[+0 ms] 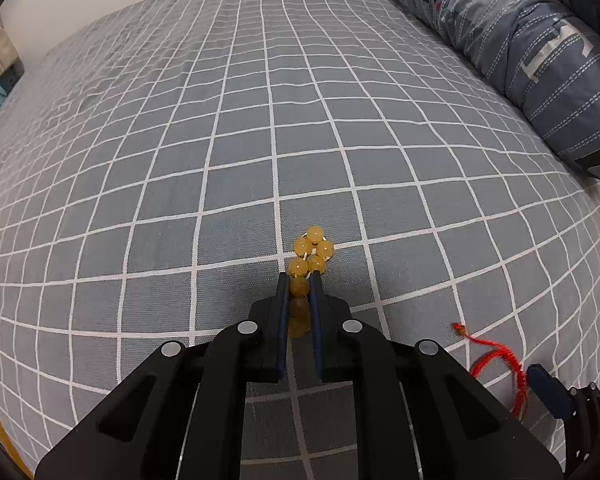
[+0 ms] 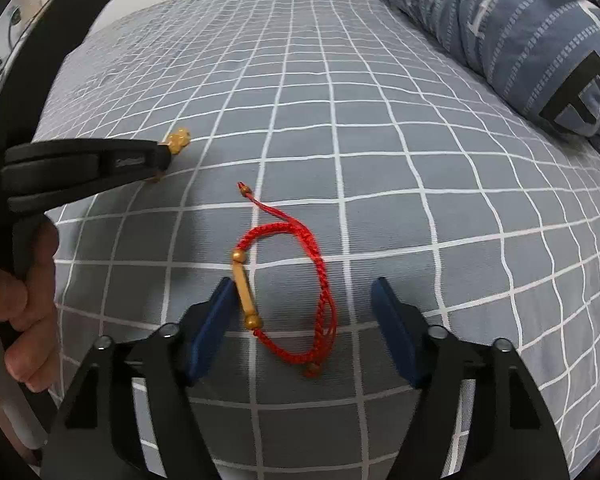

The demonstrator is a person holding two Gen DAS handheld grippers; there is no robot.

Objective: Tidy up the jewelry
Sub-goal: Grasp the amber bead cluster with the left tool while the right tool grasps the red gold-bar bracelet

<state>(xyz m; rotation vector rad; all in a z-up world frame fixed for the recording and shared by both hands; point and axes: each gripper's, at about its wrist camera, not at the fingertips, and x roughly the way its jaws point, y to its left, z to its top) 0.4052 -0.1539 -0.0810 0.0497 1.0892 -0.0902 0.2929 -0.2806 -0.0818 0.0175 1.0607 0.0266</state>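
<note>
A yellow bead bracelet [image 1: 310, 256] lies on the grey checked bedsheet [image 1: 220, 140]. My left gripper [image 1: 300, 280] is shut on it, with several beads squeezed between the blue pads and the rest bunched just past the tips. It also shows in the right wrist view [image 2: 179, 140] at the tip of the left gripper [image 2: 162, 160]. A red braided cord bracelet [image 2: 296, 276] with a tan tube bead lies flat on the sheet. My right gripper [image 2: 304, 296] is open, its pads on either side of the red bracelet. The red bracelet also shows in the left wrist view [image 1: 500, 364].
A rolled blue-grey quilt [image 1: 520, 40] lies along the right side of the bed, also in the right wrist view [image 2: 520, 32]. The bed's left edge [image 1: 4, 92] drops off beside a wall. A hand [image 2: 24, 308] holds the left gripper's handle.
</note>
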